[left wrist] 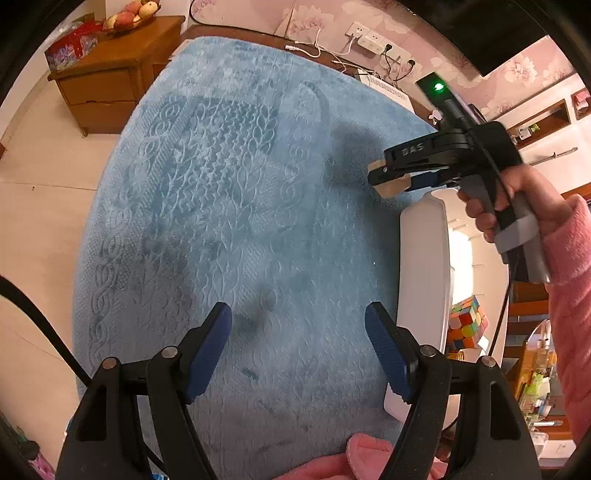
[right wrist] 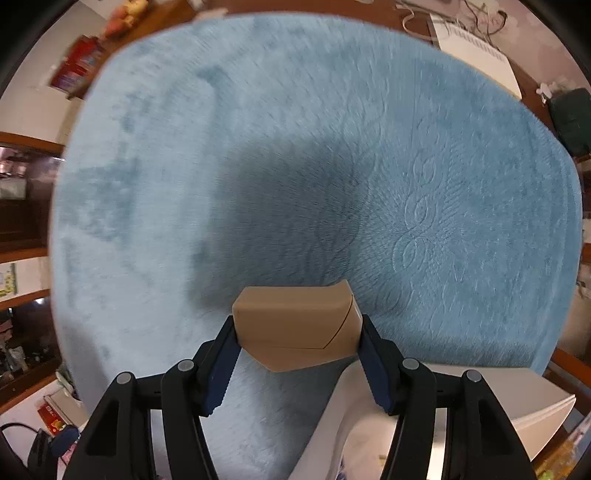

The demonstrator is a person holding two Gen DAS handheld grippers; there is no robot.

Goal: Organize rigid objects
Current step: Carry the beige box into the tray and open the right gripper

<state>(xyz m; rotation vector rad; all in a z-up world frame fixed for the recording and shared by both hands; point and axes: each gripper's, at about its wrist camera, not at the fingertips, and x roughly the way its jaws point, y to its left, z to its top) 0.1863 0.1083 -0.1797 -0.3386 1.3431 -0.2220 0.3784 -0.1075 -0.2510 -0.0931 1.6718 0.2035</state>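
**Tan block held above the blue mat**

The right gripper [right wrist: 297, 363] pinches a tan block [right wrist: 295, 328] between its 2 blue pads, above the blue mat [right wrist: 332, 147] near its right edge. The left gripper [left wrist: 298, 354] is spread with nothing between its fingers. A white bin [left wrist: 424, 266] sits at the mat's right edge, with a colourful cube [left wrist: 467, 323] inside.

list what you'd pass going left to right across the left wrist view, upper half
wooden cabinet with fruit bowl on top → blue rug → wall sockets → right gripper shut on a tan block → hand in a pink sleeve
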